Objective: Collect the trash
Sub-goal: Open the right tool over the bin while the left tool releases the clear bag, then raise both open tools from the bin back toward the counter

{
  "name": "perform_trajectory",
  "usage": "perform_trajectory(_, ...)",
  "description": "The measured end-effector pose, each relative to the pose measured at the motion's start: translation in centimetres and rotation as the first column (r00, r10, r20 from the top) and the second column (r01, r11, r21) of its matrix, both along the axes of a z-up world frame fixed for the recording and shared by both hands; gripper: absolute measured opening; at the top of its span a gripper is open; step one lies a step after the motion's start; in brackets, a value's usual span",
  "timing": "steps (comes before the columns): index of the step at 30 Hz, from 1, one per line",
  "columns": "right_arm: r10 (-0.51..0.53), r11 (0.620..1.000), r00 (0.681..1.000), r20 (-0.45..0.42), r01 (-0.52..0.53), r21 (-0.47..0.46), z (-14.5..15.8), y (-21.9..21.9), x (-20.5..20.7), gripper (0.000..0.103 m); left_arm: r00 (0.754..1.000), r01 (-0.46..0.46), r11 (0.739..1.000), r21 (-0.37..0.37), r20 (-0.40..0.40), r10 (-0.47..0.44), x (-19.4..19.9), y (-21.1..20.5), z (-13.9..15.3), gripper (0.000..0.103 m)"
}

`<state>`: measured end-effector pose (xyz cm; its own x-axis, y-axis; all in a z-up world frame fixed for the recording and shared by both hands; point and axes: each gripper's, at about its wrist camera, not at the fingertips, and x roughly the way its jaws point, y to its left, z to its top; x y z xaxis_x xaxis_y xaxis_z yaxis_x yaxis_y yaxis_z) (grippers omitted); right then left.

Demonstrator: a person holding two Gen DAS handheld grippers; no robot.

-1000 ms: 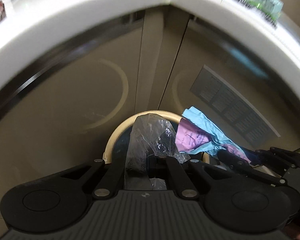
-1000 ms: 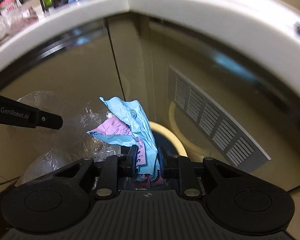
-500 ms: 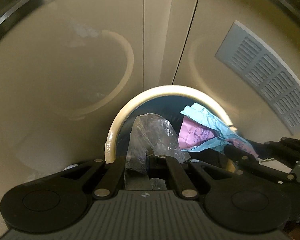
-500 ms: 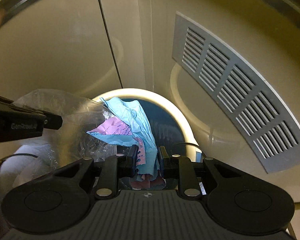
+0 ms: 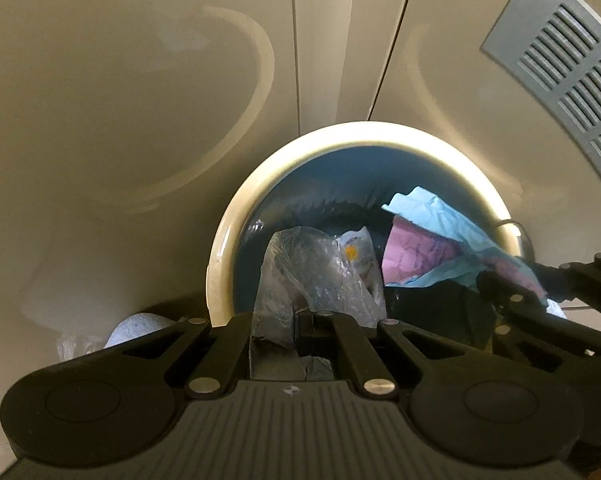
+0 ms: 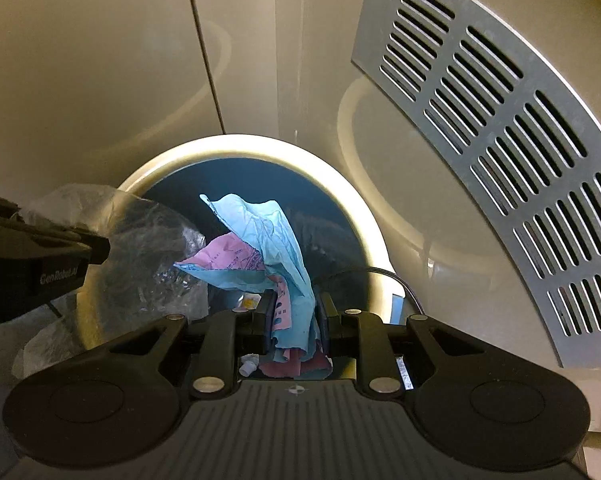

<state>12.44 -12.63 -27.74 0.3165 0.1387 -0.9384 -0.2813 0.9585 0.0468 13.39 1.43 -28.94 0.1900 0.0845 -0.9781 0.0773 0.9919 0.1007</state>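
My left gripper [image 5: 300, 322] is shut on a crumpled clear plastic bag [image 5: 312, 276], which hangs over the mouth of a round cream-rimmed trash bin [image 5: 236, 216] lined in dark blue. My right gripper [image 6: 294, 308] is shut on a wad of crumpled blue and pink paper [image 6: 268, 240], held over the same bin [image 6: 340, 184]. In the left wrist view the right gripper [image 5: 512, 280] and its paper [image 5: 432, 236] sit at the right over the bin. In the right wrist view the left gripper [image 6: 96, 246] and plastic bag [image 6: 156, 248] enter from the left. A white wrapper with an orange spot [image 5: 354, 250] lies inside the bin.
Beige cabinet doors [image 5: 140, 100] stand behind the bin, with a grey slatted vent panel [image 6: 500, 140] at the right. A dark cable [image 6: 400, 280] runs by the bin's right rim. Something pale and crumpled [image 5: 136, 326] lies on the floor to the left of the bin.
Both grippers have come down towards the bin and tipped steeper; the white counter edge has left the view and the bin's mouth now looms larger. Both keep hold of their trash.
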Motion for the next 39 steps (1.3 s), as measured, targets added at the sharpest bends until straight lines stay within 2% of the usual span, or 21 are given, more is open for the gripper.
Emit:
perform_trajectory(6,0.003,1.000,1.000,-0.027,-0.003,-0.012,-0.9,0.2,0.8,0.025,0.999,0.007,1.000,0.013,-0.032,-0.007,0.4,-0.1,-1.7,0.000)
perform_trajectory(7,0.006,1.000,0.999,-0.034,-0.006,-0.009,-0.9,0.3,0.9,0.027,0.999,0.011,1.000,0.010,-0.037,-0.011,0.5,-0.2,-1.9,0.001)
perform_trajectory(8,0.009,1.000,0.999,-0.038,-0.009,-0.007,-0.8,0.4,1.0,0.029,0.999,0.014,1.000,0.005,-0.044,-0.014,0.5,-0.2,-2.1,0.006)
perform_trajectory(9,0.011,1.000,0.999,-0.039,-0.011,-0.003,-0.7,0.4,1.1,0.035,0.998,0.018,1.000,0.001,-0.052,-0.018,0.5,-0.2,-2.1,0.014)
perform_trajectory(11,0.010,1.000,0.999,-0.037,-0.010,-0.005,-0.6,0.5,1.2,0.049,0.999,0.019,1.000,0.005,-0.049,-0.019,0.6,-0.2,-2.0,0.057)
perform_trajectory(13,0.006,1.000,0.999,-0.033,-0.006,0.009,-0.4,0.2,1.1,0.060,0.999,0.014,1.000,0.020,-0.038,-0.014,0.2,-0.3,-1.4,0.081)
perform_trajectory(14,0.003,1.000,1.000,-0.031,-0.003,0.000,-0.3,0.1,1.0,0.061,1.000,0.016,0.999,0.035,-0.026,-0.015,0.0,-0.2,-1.1,0.091)
perform_trajectory(17,-0.009,1.000,1.000,-0.025,0.009,0.008,0.3,-0.6,0.8,0.069,1.000,0.018,0.999,0.050,-0.014,-0.017,-0.6,0.2,-0.2,0.103)
perform_trajectory(20,-0.001,1.000,1.000,0.003,0.001,0.027,1.9,-1.2,0.2,0.077,1.000,0.021,0.999,0.033,-0.013,-0.020,-1.5,0.8,0.9,0.103)
perform_trajectory(22,0.012,0.999,1.000,0.028,-0.013,0.041,3.3,-1.4,-0.3,0.078,1.000,0.025,0.999,0.034,-0.002,-0.025,-2.2,1.0,2.0,0.103)
perform_trajectory(27,0.026,0.995,0.992,0.125,-0.038,0.089,7.5,-2.1,-2.7,0.082,0.995,0.061,0.997,0.052,0.071,-0.065,-5.0,0.9,5.5,0.103)
perform_trajectory(31,0.027,0.994,0.976,0.214,-0.049,0.096,10.4,-2.3,-5.3,0.084,0.987,0.082,0.994,0.067,0.129,-0.090,-7.5,0.6,7.7,0.103)
perform_trajectory(39,-0.014,0.990,0.959,0.283,-0.027,0.138,13.3,-3.2,-9.0,0.084,0.967,0.081,0.995,0.063,0.235,-0.094,-11.0,0.9,11.3,0.103)
